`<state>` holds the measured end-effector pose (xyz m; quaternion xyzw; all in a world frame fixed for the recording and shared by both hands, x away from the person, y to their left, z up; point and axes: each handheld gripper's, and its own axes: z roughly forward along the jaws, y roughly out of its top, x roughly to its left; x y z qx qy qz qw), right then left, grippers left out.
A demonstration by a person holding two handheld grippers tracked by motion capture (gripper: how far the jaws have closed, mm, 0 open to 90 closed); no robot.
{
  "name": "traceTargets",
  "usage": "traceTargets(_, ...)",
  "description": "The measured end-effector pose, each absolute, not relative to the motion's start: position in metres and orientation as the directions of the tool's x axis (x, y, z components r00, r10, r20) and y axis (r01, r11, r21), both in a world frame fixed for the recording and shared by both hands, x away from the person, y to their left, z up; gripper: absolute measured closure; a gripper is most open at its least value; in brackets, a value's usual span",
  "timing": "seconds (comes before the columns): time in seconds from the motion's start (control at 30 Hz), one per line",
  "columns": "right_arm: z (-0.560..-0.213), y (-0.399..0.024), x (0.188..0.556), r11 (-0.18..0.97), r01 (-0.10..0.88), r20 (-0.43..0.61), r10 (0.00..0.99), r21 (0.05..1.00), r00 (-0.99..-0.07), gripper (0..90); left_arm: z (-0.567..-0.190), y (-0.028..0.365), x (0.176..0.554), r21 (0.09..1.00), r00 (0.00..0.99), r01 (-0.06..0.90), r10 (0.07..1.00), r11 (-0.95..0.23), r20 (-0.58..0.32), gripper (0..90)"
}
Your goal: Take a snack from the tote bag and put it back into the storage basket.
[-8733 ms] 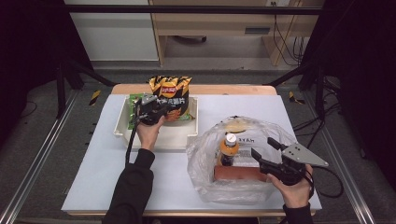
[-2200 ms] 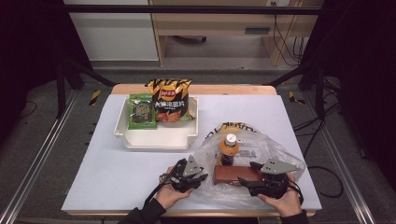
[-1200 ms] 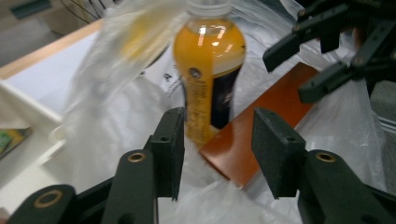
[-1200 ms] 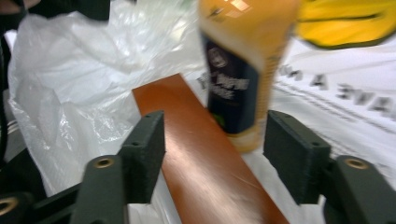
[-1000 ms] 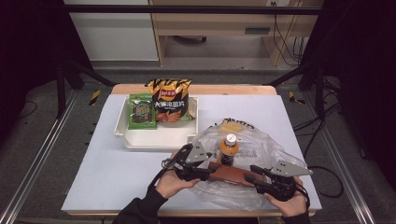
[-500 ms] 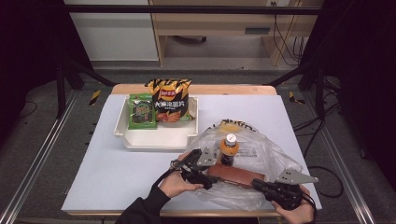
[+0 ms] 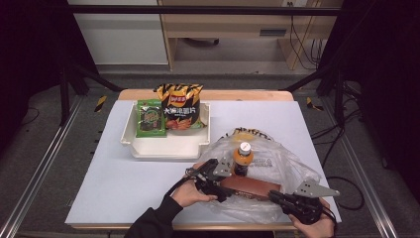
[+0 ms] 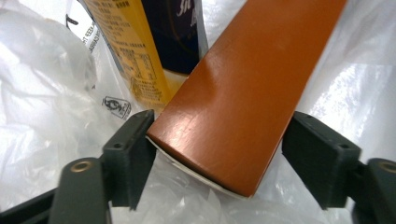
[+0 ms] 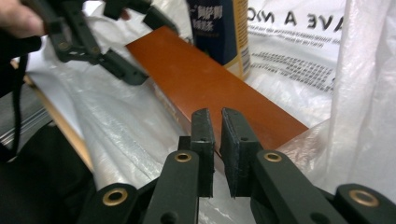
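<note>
A plain red-brown box point(image 8: 243, 93) lies in a clear, whitish plastic bag point(image 7: 292, 168) with black print. At its twelve o'clock stands an orange-capped bottle point(image 7: 242, 158) labelled yellow and navy.

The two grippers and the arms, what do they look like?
Both grippers are black: the left gripper trails a black cable, the right gripper carries a grey three-cornered plate. Their black jaws have flat rectangular pads and brass-coloured pivot rings. A dark sleeve covers the left forearm.

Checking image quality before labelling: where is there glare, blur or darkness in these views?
High view: dark surroundings, table evenly lit. Left gripper view: soft sheen on the brown box, plastic bag washed out white. Right gripper view: near jaws slightly soft, bag bright at right.
</note>
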<state>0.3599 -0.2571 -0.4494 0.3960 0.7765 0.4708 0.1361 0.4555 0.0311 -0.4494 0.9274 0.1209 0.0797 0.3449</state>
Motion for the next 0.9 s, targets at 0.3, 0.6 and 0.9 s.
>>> traceTargets(0.3, -0.461, -0.251, 0.37, 0.244, 0.48, 0.122, 0.781, 0.843, -0.612, 79.4, -0.45, 0.041, 0.44, 0.674, 0.953, 0.173, 0.294, -0.718, 0.068, 39.4)
traceTargets(0.6, -0.45, -0.263, 0.365, 0.211, 0.463, 0.101, 0.821, 0.861, -0.561, 84.8, -0.438, 0.026, 0.445, 0.687, 0.954, 0.157, 0.288, -0.71, 0.08, 31.2)
traceTargets(0.9, -0.457, -0.262, 0.368, 0.229, 0.482, 0.09, 0.829, 0.846, -0.552, 85.6, -0.447, 0.004, 0.454, 0.647, 0.965, 0.168, 0.258, -0.744, 0.047, 34.3)
